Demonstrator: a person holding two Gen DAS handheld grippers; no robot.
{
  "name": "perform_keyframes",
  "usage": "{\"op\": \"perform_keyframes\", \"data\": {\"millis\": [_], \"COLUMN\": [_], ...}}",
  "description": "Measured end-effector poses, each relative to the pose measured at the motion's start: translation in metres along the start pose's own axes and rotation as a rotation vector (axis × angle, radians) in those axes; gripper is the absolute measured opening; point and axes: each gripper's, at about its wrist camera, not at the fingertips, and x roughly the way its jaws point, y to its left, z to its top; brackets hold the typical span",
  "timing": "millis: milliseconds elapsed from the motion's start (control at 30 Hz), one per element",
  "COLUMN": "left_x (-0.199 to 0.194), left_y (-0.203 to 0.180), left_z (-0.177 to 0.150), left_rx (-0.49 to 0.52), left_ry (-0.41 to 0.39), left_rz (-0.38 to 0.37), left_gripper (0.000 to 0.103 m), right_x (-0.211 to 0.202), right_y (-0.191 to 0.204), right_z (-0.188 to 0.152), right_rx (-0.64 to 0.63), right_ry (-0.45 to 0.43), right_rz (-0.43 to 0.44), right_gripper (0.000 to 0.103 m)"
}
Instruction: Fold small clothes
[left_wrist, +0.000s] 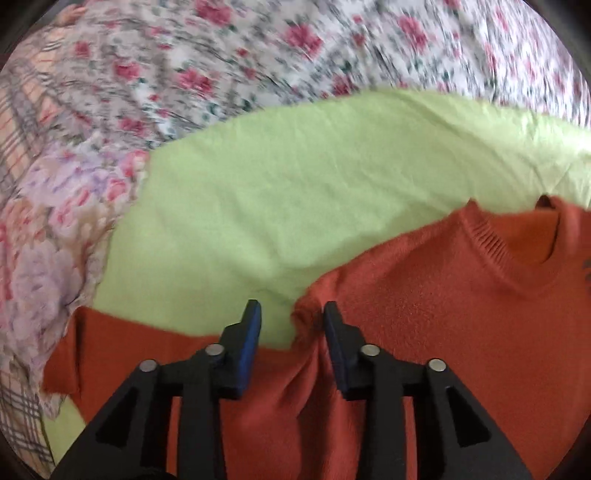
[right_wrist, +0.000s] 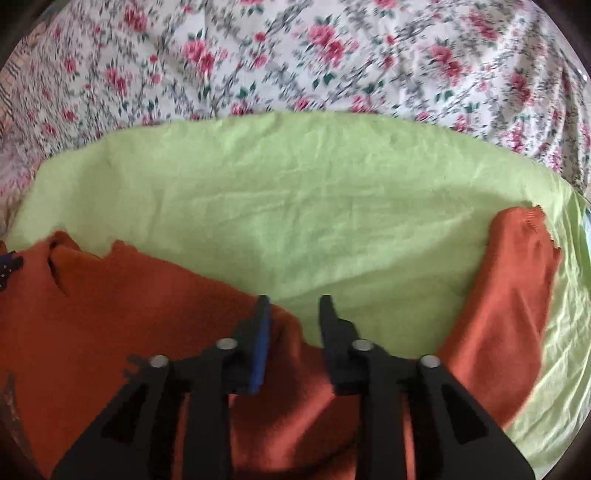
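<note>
A small rust-orange sweater lies flat on a light green cloth, its ribbed collar toward the right. One sleeve stretches out to the left. My left gripper hovers open over the shoulder edge, a ridge of orange knit below the gap, pads not pressing it. In the right wrist view the sweater body fills the lower left and the other sleeve runs up the right. My right gripper stands open over the other shoulder's edge, where the sweater meets the green cloth.
A white bedsheet with red roses surrounds the green cloth on the far side. A pastel floral blanket and a plaid fabric are bunched at the left. The picture is motion-blurred.
</note>
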Motion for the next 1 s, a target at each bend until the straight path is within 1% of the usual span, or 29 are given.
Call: {"op": "perform_keyframes", "data": {"millis": [33,100,167,233,267,300,333,400,467,533,600,700,800,833,867,900,933,967,1000], "left_x": [-0.013,-0.038,-0.056,-0.074,-0.077,-0.081,-0.083,-0.085,-0.085,-0.082,-0.08,-0.079,-0.078,-0.079,-0.079,-0.081,-0.083,-0.084,-0.086], "left_y": [0.002,0.0,-0.006,-0.017,-0.021,-0.029,-0.036,-0.054,-0.067,-0.083,-0.096,-0.111,-0.124,-0.126,-0.13,-0.132,-0.134,-0.135,-0.135], "left_z": [-0.004,-0.014,-0.025,-0.042,-0.046,-0.054,-0.06,-0.073,-0.081,-0.089,-0.097,-0.106,-0.113,-0.114,-0.116,-0.118,-0.12,-0.121,-0.123], "left_rx": [-0.012,-0.019,-0.022,-0.031,-0.034,-0.043,-0.051,-0.068,-0.078,-0.089,-0.099,-0.104,-0.102,-0.099,-0.095,-0.088,-0.082,-0.078,-0.076], "left_ry": [-0.009,-0.035,-0.051,-0.059,-0.056,-0.046,-0.039,-0.015,0.004,0.029,0.052,0.08,0.107,0.113,0.116,0.118,0.118,0.116,0.113], "left_rz": [-0.009,-0.043,-0.064,-0.109,-0.124,-0.144,-0.16,-0.198,-0.21,-0.249,-0.273,-0.309,-0.343,-0.35,-0.356,-0.363,-0.365,-0.366,-0.369], "left_gripper": [0.039,0.046,0.059,0.063,0.063,0.063,0.063,0.063,0.063,0.063,0.063,0.063,0.063,0.063,0.063,0.063,0.063,0.063,0.063], "right_x": [-0.012,-0.033,-0.052,-0.062,-0.063,-0.064,-0.062,-0.056,-0.048,-0.039,-0.032,-0.013,0.007,0.01,0.01,0.01,0.01,0.007,0.0], "right_y": [-0.005,-0.023,-0.055,-0.096,-0.114,-0.143,-0.156,-0.185,-0.211,-0.226,-0.236,-0.252,-0.264,-0.268,-0.271,-0.273,-0.273,-0.271,-0.267], "right_z": [0.0,-0.005,-0.011,-0.02,-0.024,-0.031,-0.034,-0.041,-0.046,-0.044,-0.046,-0.041,-0.037,-0.036,-0.035,-0.032,-0.03,-0.028,-0.027], "right_rx": [0.01,0.043,0.101,0.203,0.252,0.328,0.378,0.472,0.546,0.599,0.63,0.699,0.719,0.726,0.736,0.735,0.727,0.717,0.7], "right_ry": [-0.014,-0.049,-0.08,-0.095,-0.094,-0.091,-0.088,-0.09,-0.095,-0.097,-0.107,-0.11,-0.096,-0.105,-0.119,-0.112,-0.102,-0.101,-0.118], "right_rz": [-0.002,-0.027,-0.067,-0.098,-0.114,-0.135,-0.143,-0.141,-0.129,-0.116,-0.124,-0.105,-0.084,-0.077,-0.074,-0.078,-0.071,-0.06,-0.056], "right_gripper": [0.051,0.052,0.054,0.055,0.055,0.055,0.055,0.055,0.055,0.055,0.055,0.055,0.054,0.052,0.045,0.017,0.007,0.007,0.007]}}
